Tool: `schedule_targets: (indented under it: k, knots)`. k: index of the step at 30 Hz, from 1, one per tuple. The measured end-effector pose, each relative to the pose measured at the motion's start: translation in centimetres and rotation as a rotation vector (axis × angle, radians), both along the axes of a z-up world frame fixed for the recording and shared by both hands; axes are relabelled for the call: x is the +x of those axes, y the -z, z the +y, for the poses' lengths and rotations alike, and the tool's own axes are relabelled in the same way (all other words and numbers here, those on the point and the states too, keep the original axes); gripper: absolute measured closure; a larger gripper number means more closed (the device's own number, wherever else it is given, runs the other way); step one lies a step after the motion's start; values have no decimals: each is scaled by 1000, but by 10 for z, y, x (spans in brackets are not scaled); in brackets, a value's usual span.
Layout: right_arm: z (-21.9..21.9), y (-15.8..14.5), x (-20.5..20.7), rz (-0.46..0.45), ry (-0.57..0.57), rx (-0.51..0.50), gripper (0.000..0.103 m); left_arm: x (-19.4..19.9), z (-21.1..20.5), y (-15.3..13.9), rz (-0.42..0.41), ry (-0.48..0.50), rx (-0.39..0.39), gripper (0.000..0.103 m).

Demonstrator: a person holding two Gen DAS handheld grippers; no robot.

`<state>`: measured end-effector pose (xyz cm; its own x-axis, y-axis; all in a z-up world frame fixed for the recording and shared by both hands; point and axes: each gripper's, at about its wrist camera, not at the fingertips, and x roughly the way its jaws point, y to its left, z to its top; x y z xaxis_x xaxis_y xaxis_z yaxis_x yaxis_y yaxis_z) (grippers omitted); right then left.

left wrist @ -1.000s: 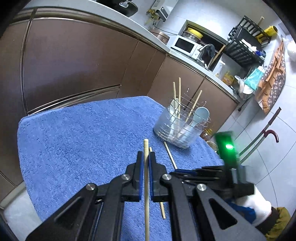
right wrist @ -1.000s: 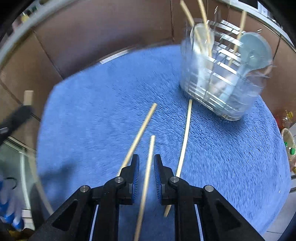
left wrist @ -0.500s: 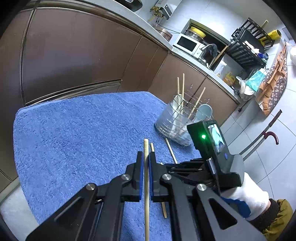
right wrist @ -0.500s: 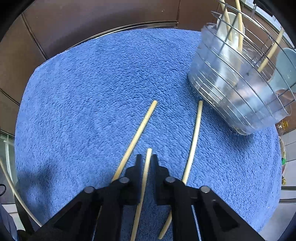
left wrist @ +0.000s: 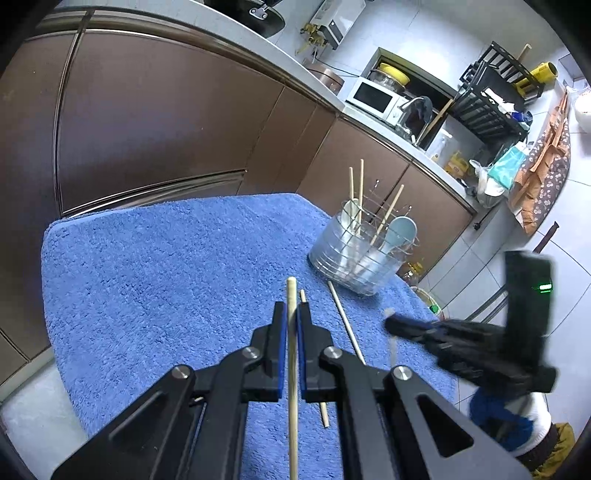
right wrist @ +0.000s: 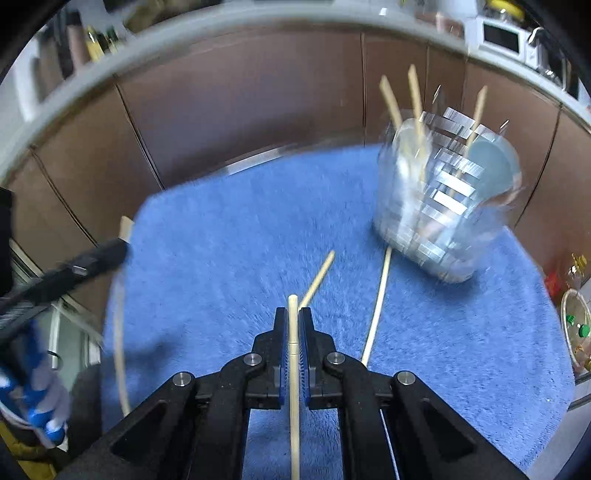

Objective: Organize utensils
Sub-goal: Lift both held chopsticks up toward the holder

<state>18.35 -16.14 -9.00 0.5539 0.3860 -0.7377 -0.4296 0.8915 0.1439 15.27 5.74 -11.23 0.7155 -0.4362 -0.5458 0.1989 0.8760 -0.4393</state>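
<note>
The left gripper is pinching one thin wooden chopstick. The right gripper is pinching another wooden chopstick. Both are hanging near the clear wire utensil basket on the blue towel.

A home kitchen is showing itself here. Brown cabinet doors are running beneath a long grey countertop, where a white microwave is sitting beside a black dish rack. White tiles are covering the wall and the floor. A wire utensil holder is standing near the far right edge of a blue towel-covered table.
</note>
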Motion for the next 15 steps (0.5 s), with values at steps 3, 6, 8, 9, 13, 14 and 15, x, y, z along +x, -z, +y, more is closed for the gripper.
schedule_targets:
  k: [3, 6, 8, 9, 13, 14, 15]
  knots:
    - [-20, -26, -13, -88, 19, 68, 97, -1, -1, -2, -9, -2, 2, 99]
    - [-32, -54, -13, -168, 44, 123, 97, 4, -7, -9, -21, 3, 6, 99]
    - [-36, -71, -7, -222, 56, 151, 97, 9, -10, -15, -33, 10, 4, 99]
    - [-39, -81, -5, -255, 64, 164, 97, 12, -13, -19, -39, 14, 4, 99]
    - [-52, -111, 4, -366, 94, 207, 97, 28, -27, -41, -91, 35, 9, 99]
    - [-54, -121, 7, -403, 108, 213, 97, 32, -29, -46, -103, 38, 8, 99]
    - [-55, -128, 10, -426, 116, 216, 97, 38, -32, -54, -121, 42, 6, 99]
